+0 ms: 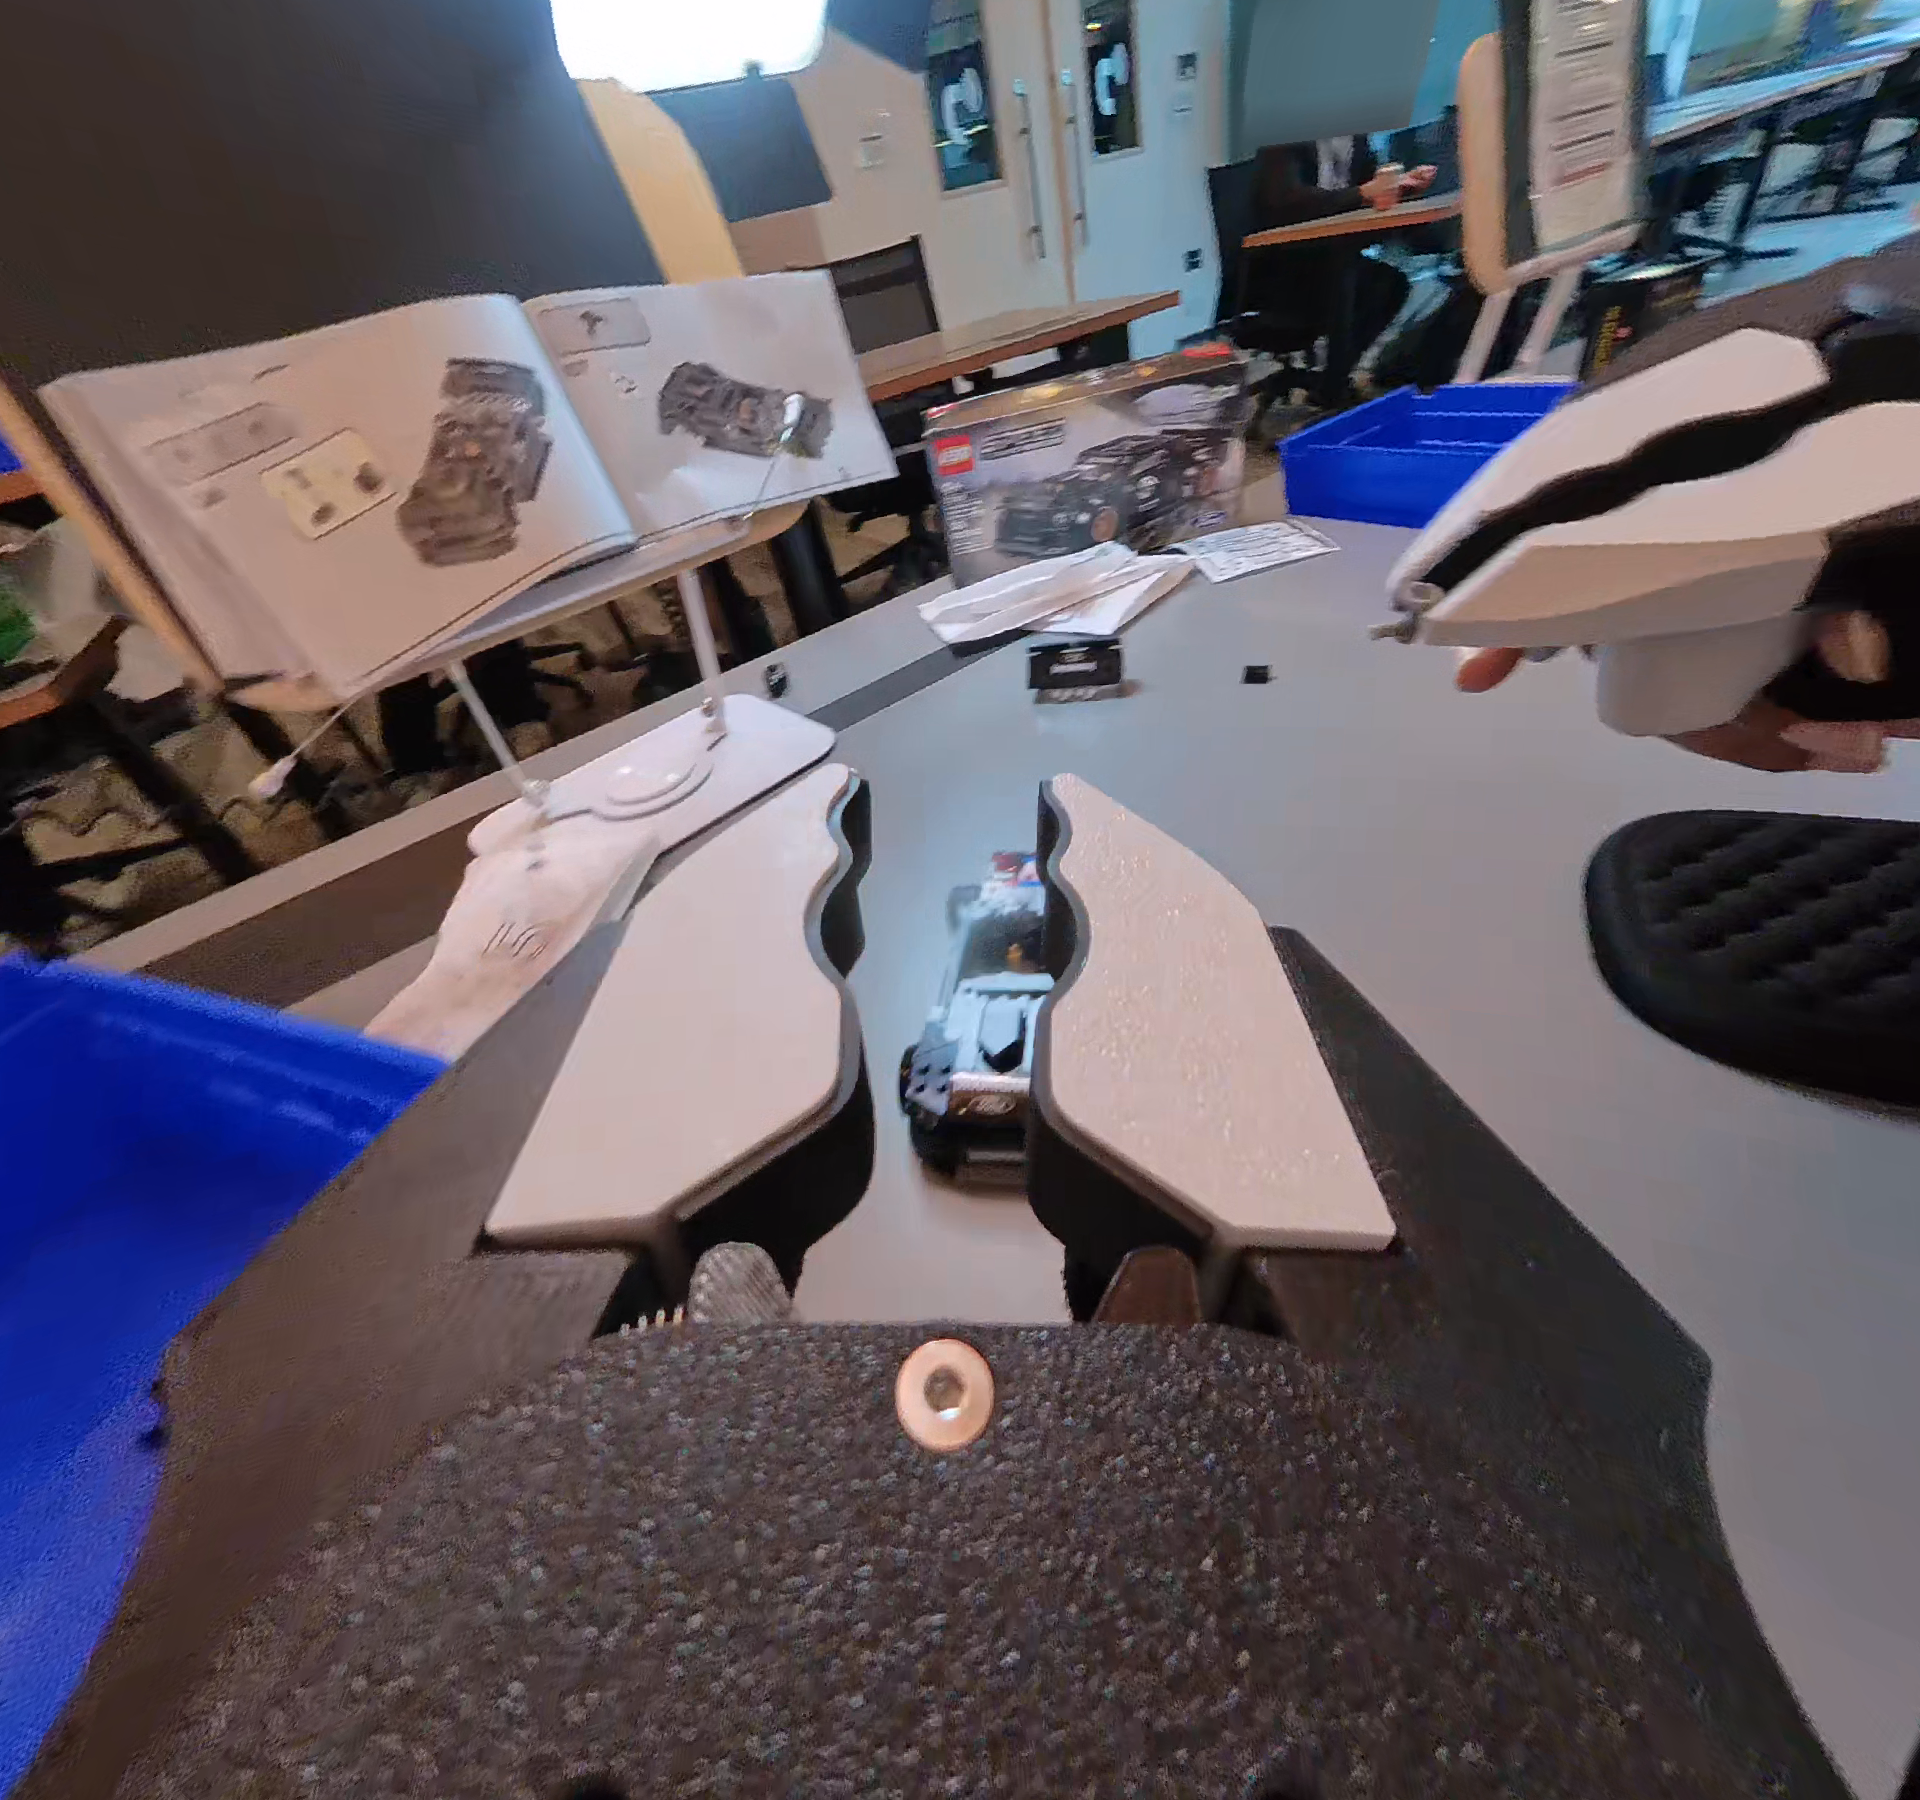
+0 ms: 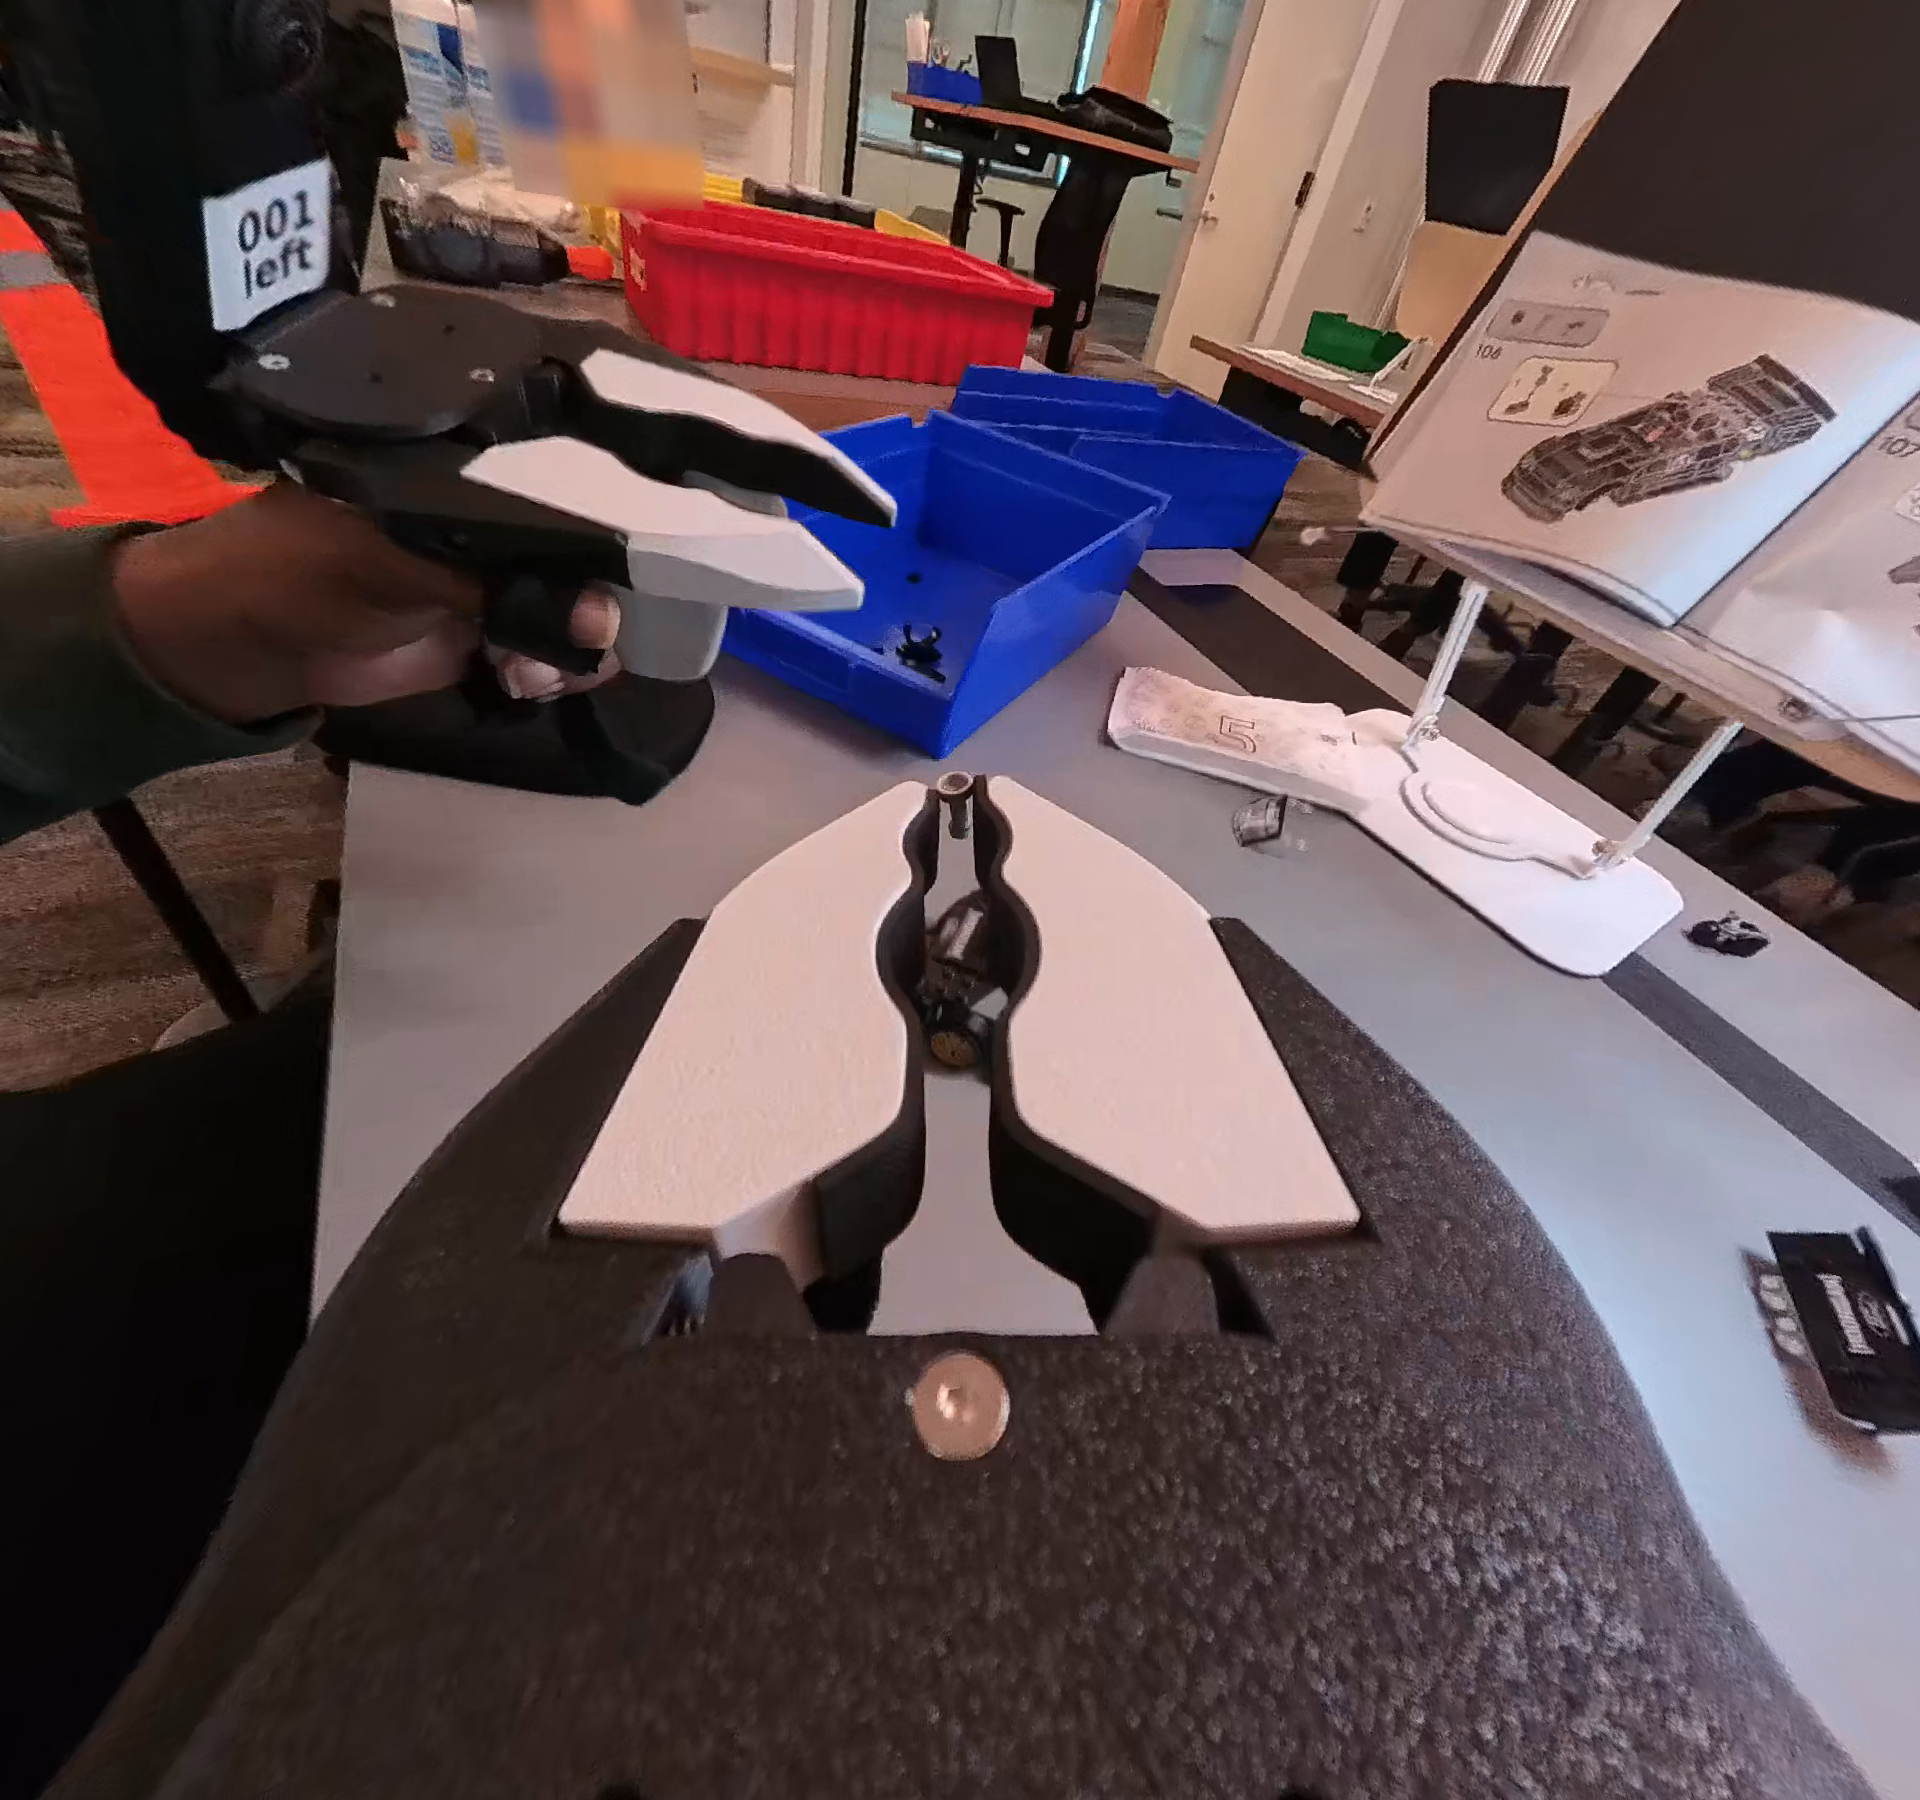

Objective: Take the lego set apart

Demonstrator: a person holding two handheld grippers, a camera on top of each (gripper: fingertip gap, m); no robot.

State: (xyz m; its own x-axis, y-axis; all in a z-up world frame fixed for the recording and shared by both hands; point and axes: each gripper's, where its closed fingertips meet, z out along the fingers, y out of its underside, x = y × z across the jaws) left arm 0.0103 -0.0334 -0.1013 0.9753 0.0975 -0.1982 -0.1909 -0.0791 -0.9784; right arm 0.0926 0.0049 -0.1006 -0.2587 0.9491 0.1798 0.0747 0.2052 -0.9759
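Left hand-held gripper [image 1: 951,851]: fingers spread wide, above toy car [image 1: 977,1023] on grey desk [image 1: 1351,919]. Right hand-held gripper [image 2: 958,800]: pinched on small grey peg [image 2: 953,805], raised over desk.

Lego car [image 1: 977,1023] on table [image 1: 1351,919] near; booklet stand [image 1: 665,774] far left; box [image 1: 1091,472] far behind; bin [image 1: 1423,451] far right.

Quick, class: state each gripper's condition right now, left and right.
Left gripper: open, empty, above the lego car on the table.
Right gripper: shut on a small grey pin at its tips.
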